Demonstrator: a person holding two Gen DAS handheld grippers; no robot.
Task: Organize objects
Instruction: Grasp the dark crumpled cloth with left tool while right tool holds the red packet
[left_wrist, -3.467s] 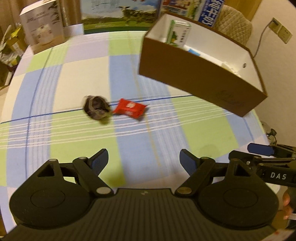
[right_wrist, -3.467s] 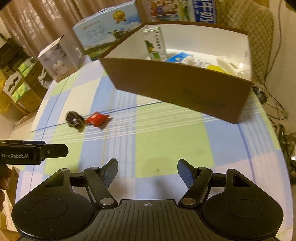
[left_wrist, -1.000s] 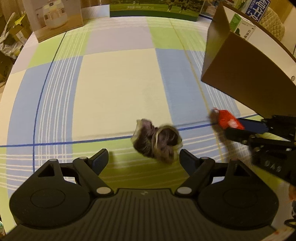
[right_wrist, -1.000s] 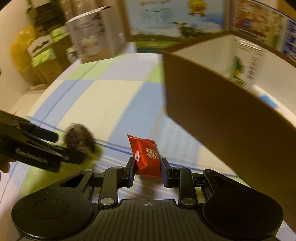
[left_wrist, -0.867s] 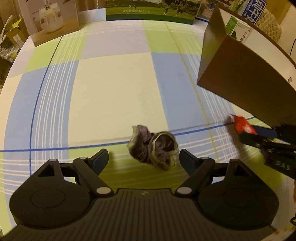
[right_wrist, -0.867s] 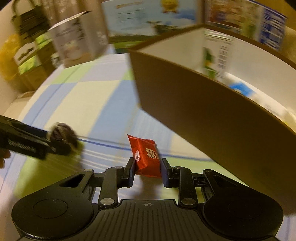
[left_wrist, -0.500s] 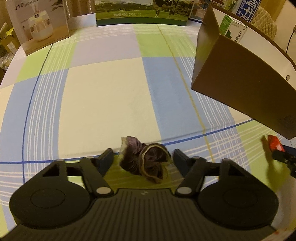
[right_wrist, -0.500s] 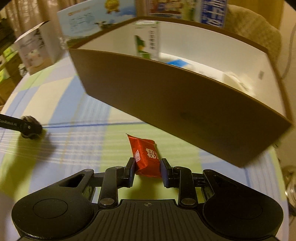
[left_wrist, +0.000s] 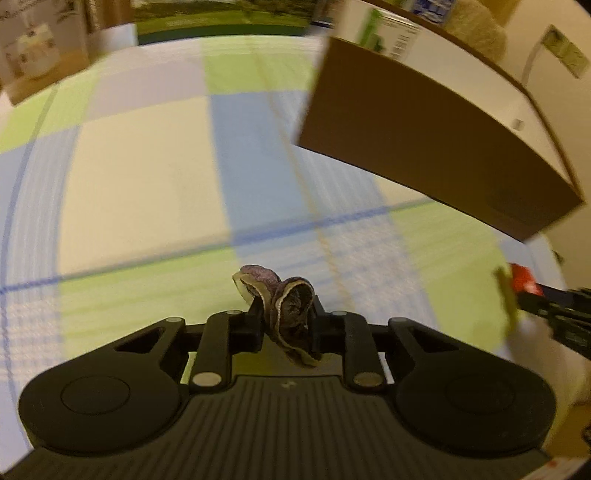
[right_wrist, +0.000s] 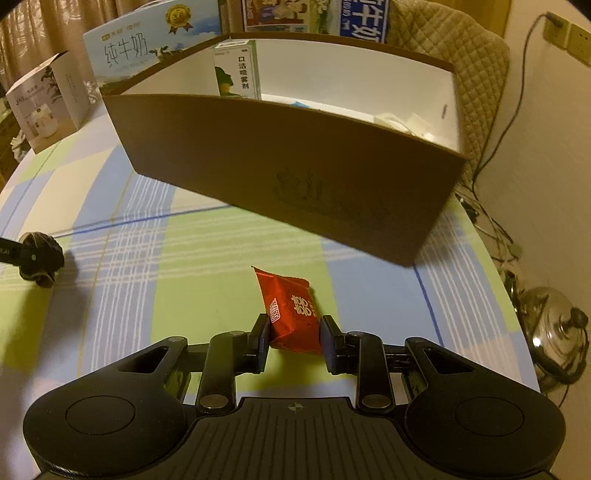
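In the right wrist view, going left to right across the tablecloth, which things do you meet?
Dark crumpled scrunchie in the other tongs, then the red foil snack packet clamped in this view's tongs, then the shiny steel kettle beyond the table edge.

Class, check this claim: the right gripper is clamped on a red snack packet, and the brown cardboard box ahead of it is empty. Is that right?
Not quite. The right gripper is clamped on the red snack packet, but the brown cardboard box is not empty: the right wrist view shows a green-and-white carton and other small items inside.
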